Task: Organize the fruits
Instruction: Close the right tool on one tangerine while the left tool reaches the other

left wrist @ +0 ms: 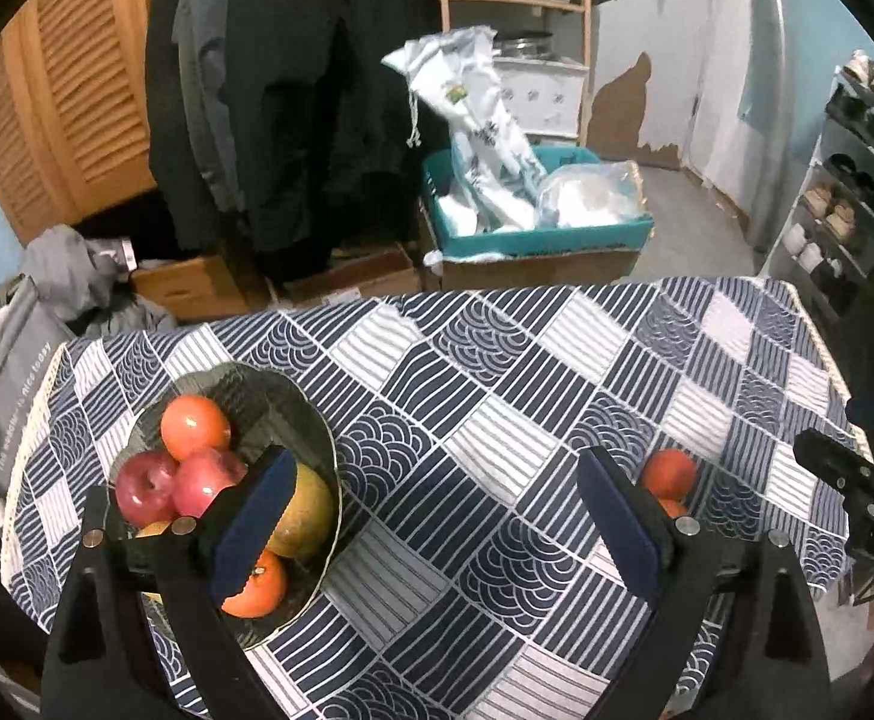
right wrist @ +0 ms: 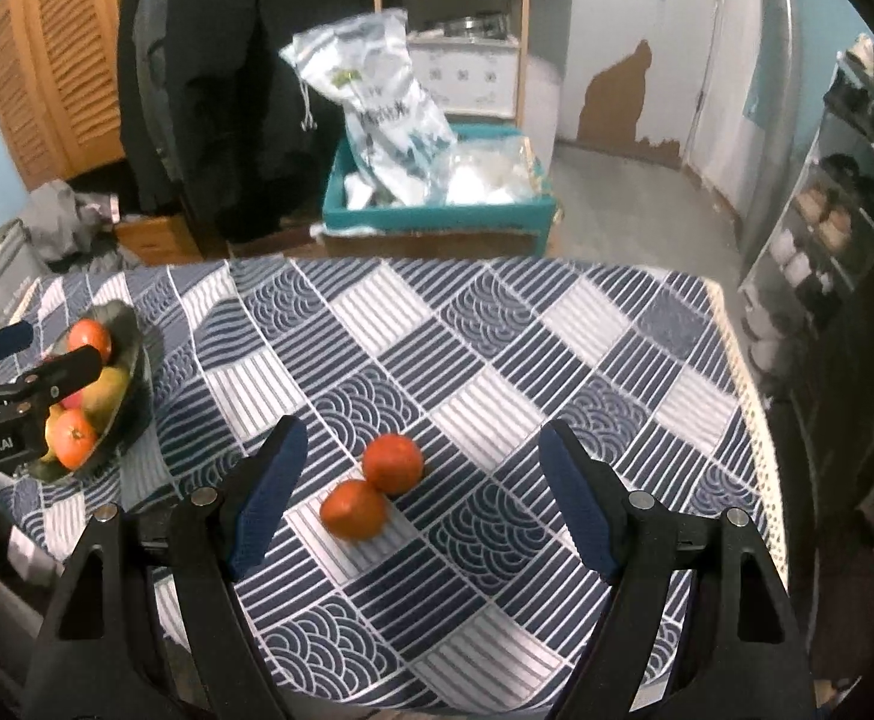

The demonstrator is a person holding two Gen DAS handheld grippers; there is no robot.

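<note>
A dark glass bowl [left wrist: 311, 420] at the table's left holds an orange fruit [left wrist: 195, 426], two red apples [left wrist: 146, 495], a yellow-green mango [left wrist: 308, 519] and another orange fruit [left wrist: 260, 585]. My left gripper [left wrist: 431, 516] hangs open just right of the bowl, its left finger over the fruit, nothing between its pads. Two orange fruits [right wrist: 393, 463] [right wrist: 353, 509] lie touching on the patterned cloth [right wrist: 497, 360]. My right gripper [right wrist: 422, 495] stands open above them, the pair between its fingers but untouched. The bowl [right wrist: 137, 360] and left gripper [right wrist: 29, 360] show at left in the right wrist view.
Beyond the table's far edge stand a teal crate [left wrist: 533, 234] with plastic bags, cardboard boxes, hanging dark coats [left wrist: 293, 90] and a wooden shelf. A shoe rack [left wrist: 851, 192] stands at the right. The cloth's fringed right edge [right wrist: 749, 408] marks the table end.
</note>
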